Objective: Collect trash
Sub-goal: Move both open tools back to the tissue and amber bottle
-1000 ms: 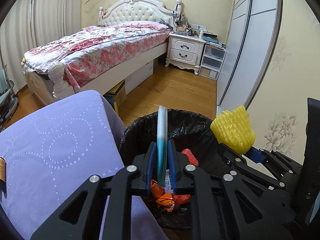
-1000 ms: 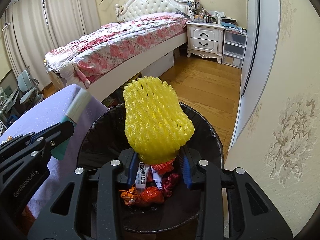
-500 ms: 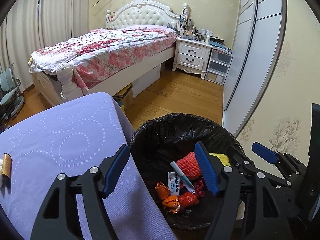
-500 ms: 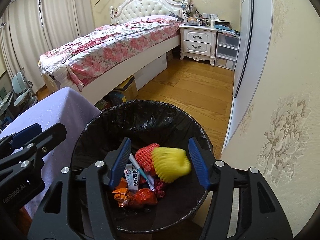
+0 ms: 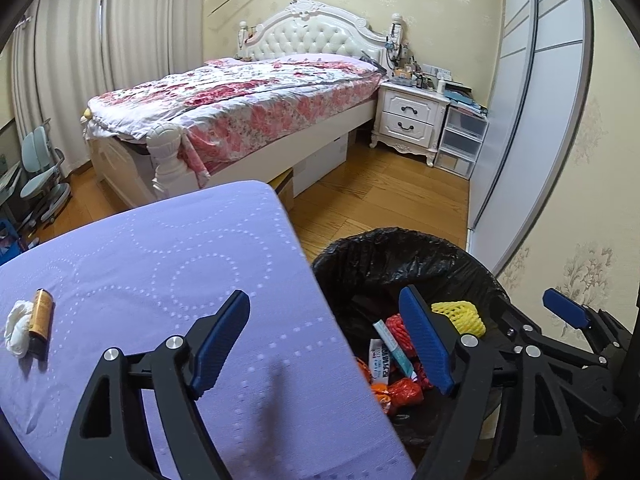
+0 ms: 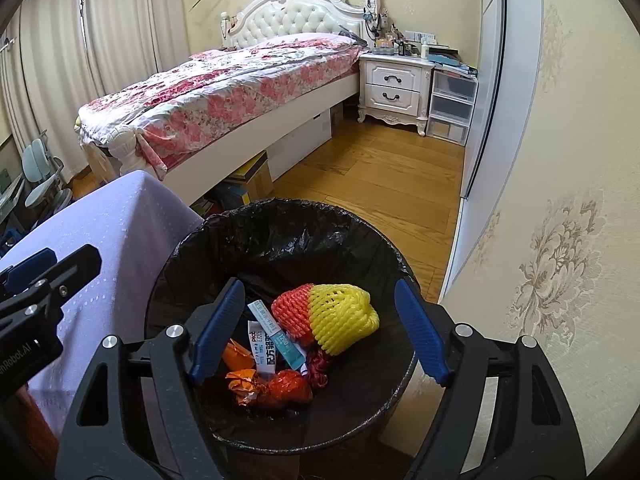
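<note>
Right wrist view: yellow foam net inside black-lined bin.

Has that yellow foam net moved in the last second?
Yes. The yellow foam net has dropped from between the right gripper fingers down into the bin.

- bin liner: black
- foam net in bin: yellow; second net touching it: red-orange
- wrappers near side of bin: orange/red
- tablecloth, left: lilac, white dotted circles
- tube on it: gold, black end; tissue beside: white
- bedspread, far: pink-red floral on white
- gripper pads: blue, black frames
</note>
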The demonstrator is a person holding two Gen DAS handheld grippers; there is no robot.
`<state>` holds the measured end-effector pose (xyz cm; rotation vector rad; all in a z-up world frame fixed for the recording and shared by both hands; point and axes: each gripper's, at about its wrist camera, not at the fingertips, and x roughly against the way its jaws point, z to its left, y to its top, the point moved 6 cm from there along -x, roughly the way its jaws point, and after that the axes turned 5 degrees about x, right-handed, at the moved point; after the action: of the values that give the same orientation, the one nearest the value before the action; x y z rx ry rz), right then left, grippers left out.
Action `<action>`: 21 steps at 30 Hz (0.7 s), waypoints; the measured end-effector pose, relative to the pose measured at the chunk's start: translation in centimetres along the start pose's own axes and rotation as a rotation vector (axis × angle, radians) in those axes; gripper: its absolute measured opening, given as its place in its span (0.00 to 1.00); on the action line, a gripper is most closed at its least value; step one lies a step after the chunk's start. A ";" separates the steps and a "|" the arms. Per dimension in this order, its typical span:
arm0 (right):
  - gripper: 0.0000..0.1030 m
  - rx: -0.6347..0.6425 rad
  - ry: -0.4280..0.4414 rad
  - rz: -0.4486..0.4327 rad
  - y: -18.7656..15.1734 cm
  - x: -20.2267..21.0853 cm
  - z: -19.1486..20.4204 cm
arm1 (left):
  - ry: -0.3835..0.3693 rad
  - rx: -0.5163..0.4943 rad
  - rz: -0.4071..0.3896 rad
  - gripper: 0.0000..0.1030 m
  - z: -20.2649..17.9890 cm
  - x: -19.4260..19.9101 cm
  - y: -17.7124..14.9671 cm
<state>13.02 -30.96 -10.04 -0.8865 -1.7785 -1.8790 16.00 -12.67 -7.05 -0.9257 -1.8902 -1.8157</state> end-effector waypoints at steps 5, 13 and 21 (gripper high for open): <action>0.74 0.004 0.004 -0.008 0.0 1.1 0.5 | 0.022 0.034 -0.004 0.76 1.9 1.0 -0.2; 0.74 0.039 0.066 -0.028 0.2 3.5 3.7 | 0.076 0.059 -0.028 0.77 5.3 3.1 -1.1; 0.75 0.095 0.179 -0.015 -0.2 4.8 9.5 | 0.164 0.109 -0.034 0.77 10.6 5.7 -2.7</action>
<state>11.06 -20.90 -6.99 -0.6504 -1.7531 -1.8054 11.96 -1.05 -6.46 -0.6900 -1.8916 -1.7310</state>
